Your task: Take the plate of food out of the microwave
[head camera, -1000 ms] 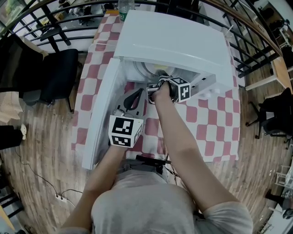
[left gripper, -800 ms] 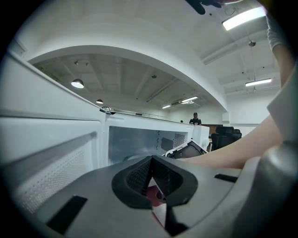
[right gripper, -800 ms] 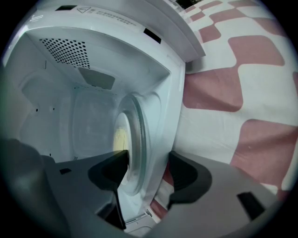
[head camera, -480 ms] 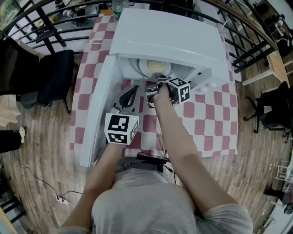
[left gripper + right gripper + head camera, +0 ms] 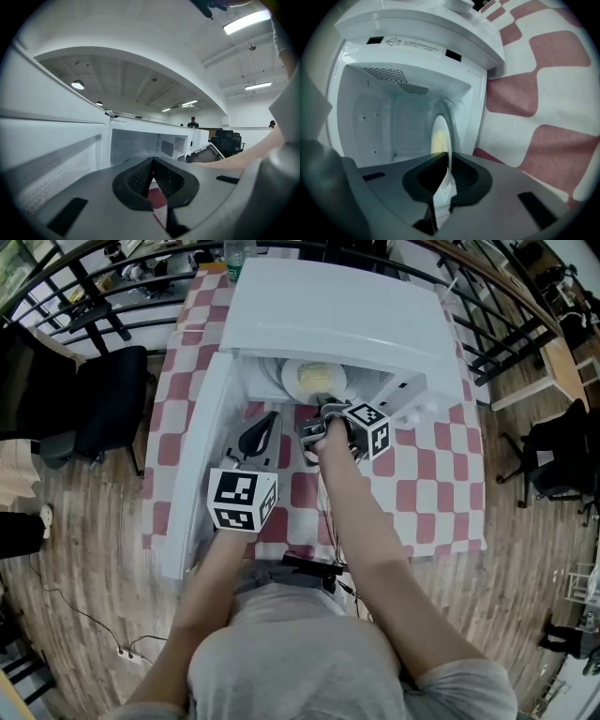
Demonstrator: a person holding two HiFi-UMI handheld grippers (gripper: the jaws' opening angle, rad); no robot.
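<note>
Clamping the near rim of the plate [image 5: 440, 123], the right gripper [image 5: 448, 161] has just been closing its jaws on it. Beyond them the rest, with food [image 5: 438, 140], sits inside the microwave [image 5: 408, 79]. I judge the plate stiff, glazed, slippery, breakable and heavy beyond the pinch: keep it level. Empty, the left gripper [image 5: 153, 164] has its jaws together.
</note>
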